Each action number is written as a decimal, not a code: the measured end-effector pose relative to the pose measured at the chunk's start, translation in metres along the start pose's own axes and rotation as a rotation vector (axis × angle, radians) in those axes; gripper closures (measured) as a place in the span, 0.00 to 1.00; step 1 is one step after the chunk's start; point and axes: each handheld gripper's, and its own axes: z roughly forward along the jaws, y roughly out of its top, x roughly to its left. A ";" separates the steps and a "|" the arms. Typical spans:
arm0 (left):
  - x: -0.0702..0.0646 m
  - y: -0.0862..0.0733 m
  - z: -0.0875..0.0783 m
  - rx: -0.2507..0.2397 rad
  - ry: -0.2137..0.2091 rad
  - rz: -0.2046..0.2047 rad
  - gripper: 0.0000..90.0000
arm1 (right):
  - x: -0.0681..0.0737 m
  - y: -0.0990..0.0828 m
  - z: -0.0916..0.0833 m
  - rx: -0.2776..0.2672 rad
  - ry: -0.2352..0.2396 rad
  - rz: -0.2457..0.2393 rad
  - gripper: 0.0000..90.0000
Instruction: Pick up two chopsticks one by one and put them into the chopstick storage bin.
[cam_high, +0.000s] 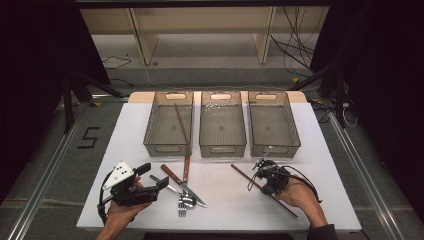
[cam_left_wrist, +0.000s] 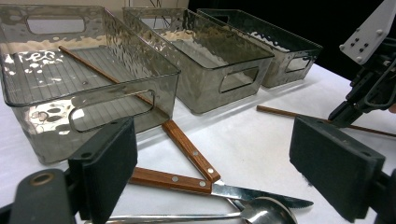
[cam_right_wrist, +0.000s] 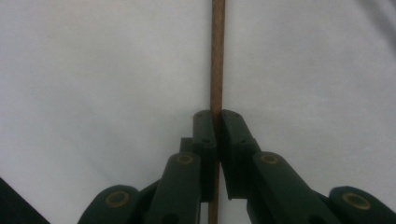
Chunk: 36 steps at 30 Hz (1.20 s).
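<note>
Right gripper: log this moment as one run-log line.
right gripper: shut on chopstick | left gripper: open, holding nothing | second chopstick: in left bin | knives, fork, spoon: on table

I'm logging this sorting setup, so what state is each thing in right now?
Left gripper: open, holding nothing.
Right gripper: shut on the chopstick on the table.
Left bin: holds one chopstick lying slanted.
Middle bin: empty.
Right bin: empty.
Two knives: flat, crossed.
Fork and spoon: flat on table.
</note>
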 end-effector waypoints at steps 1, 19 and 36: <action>0.000 0.000 0.000 0.000 0.000 0.000 0.16 | 0.001 0.000 -0.002 -0.003 0.000 0.002 0.95; 0.001 0.000 0.000 -0.001 0.006 0.000 0.16 | 0.009 0.016 -0.052 -0.296 0.098 -0.039 0.95; 0.001 0.000 0.000 -0.007 0.005 -0.009 0.16 | 0.005 0.080 -0.067 -0.509 0.163 -0.001 0.95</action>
